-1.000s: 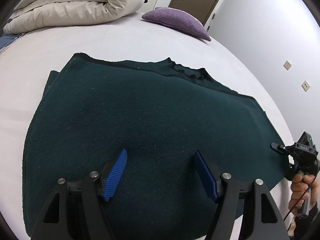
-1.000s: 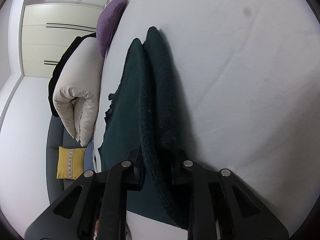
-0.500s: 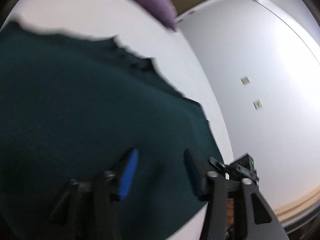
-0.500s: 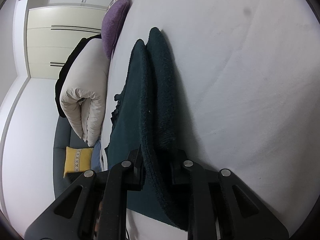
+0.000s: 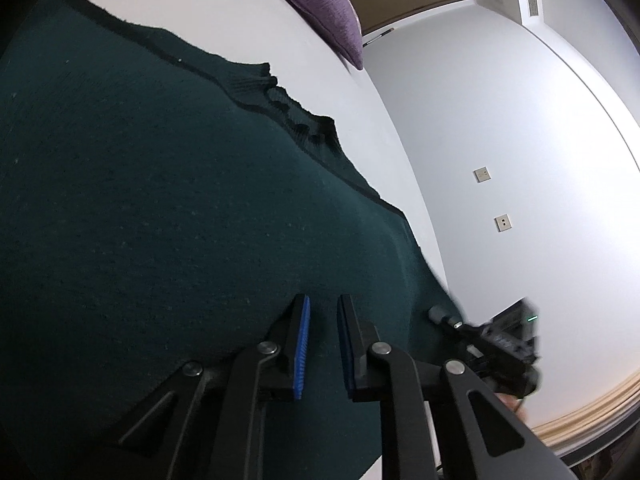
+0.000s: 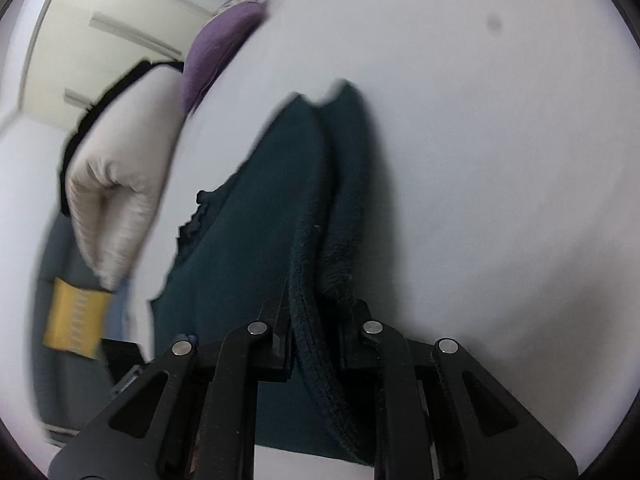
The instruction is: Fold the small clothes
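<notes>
The left hand-held gripper (image 5: pixel 322 344) has just been closing over the dark green sweater (image 5: pixel 160 200) on the bed (image 6: pixel 480 120), its blue pads nearly together with no fabric visibly pinched. The right hand-held gripper (image 6: pixel 316 344), clamped on the sweater's folded edge, has lifted it, so the fold seems under way.

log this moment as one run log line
stage: fold start | garment: green sweater flat on bed | left claw: just closing over sweater, narrow gap | right claw: shut on sweater edge

Bare bed sheet (image 6: pixel 500 160) beside the sweater (image 5: pixel 160 220) is passable; purple pillow (image 5: pixel 324 8) and rolled duvet (image 6: pixel 116 184) block the far edge.
</notes>
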{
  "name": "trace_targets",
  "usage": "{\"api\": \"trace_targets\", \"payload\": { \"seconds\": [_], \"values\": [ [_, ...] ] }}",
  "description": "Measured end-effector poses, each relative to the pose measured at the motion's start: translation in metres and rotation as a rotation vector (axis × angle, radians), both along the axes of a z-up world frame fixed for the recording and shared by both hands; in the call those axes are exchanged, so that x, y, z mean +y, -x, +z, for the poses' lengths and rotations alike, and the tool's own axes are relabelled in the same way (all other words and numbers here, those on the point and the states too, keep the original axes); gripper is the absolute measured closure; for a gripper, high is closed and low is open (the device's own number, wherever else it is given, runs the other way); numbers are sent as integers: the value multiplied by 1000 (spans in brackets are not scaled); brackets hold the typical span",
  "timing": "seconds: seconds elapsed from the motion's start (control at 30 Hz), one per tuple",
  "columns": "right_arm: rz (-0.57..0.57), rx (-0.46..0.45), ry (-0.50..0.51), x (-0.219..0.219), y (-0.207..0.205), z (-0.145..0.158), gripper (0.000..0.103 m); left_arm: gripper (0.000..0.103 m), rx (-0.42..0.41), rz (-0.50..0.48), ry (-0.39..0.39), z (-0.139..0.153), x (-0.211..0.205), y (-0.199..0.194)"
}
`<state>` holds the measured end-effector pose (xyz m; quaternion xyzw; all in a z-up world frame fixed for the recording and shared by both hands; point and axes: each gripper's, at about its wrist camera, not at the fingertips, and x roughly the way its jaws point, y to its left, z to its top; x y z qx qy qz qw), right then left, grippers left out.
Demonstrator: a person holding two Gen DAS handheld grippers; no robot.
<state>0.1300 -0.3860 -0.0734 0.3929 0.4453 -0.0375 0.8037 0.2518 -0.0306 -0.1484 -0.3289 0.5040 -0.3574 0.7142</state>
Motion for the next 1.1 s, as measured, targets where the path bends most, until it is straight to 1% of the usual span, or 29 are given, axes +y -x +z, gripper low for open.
{"api": "trace_targets", "payload": {
  "seconds": [0.07, 0.13, 0.2, 0.23, 0.3, 0.37, 0.43, 0.5, 0.53, 0.6, 0.73, 0.77, 0.83, 0.9, 0.93, 1.0, 1.07, 1.1],
  "values": [
    [73, -20, 142, 35, -16, 32, 90, 86, 2, 11, 8, 1, 5, 0],
    [231, -74, 270, 94, -32, 68, 90, 76, -5, 35, 29, 6, 15, 0],
    [424, -127, 393, 158, -42, 88, 90, 56, 4, 68, 75, 11, 27, -2],
    [510, -128, 439, 186, -48, 88, 90, 51, 9, 80, 95, 13, 32, -4],
    [590, -91, 474, 216, -58, 76, 90, 34, 12, 101, 122, 18, 40, -6],
    [611, -73, 487, 226, -62, 67, 90, 27, 18, 125, 158, 22, 50, -10],
    [616, -62, 507, 230, -63, 60, 90, 25, 35, 139, 185, 21, 56, -13],
    [627, -56, 525, 231, -63, 57, 90, 24, 69, 143, 193, 18, 57, -19],
    [633, -56, 537, 232, -63, 55, 90, 24, 73, 135, 183, 19, 54, -21],
    [650, -61, 576, 236, -59, 53, 90, 20, 71, 100, 136, 26, 43, -29],
    [684, -74, 637, 245, -52, 43, 90, 20, 73, 54, 72, 36, 25, -45],
    [692, -78, 655, 247, -51, 42, 90, 20, 80, 41, 56, 36, 20, -49],
    [708, -86, 683, 251, -48, 42, 90, 28, 90, 33, 7, 35, 16, -55],
    [715, -94, 695, 254, -47, 41, 90, 55, 108, 21, -29, 30, 8, -61],
    [716, -96, 697, 259, -49, 38, 90, 61, 116, 13, -34, 28, 6, -62],
    [721, -94, 696, 260, -50, 36, 89, 85, 125, -5, -46, 27, 6, -62],
    [728, -93, 693, 261, -49, 33, 85, 88, 128, -5, -45, 26, 4, -61],
    [732, -96, 691, 262, -47, 34, 81, 89, 128, -3, -42, 26, 5, -61]
  ]
}}
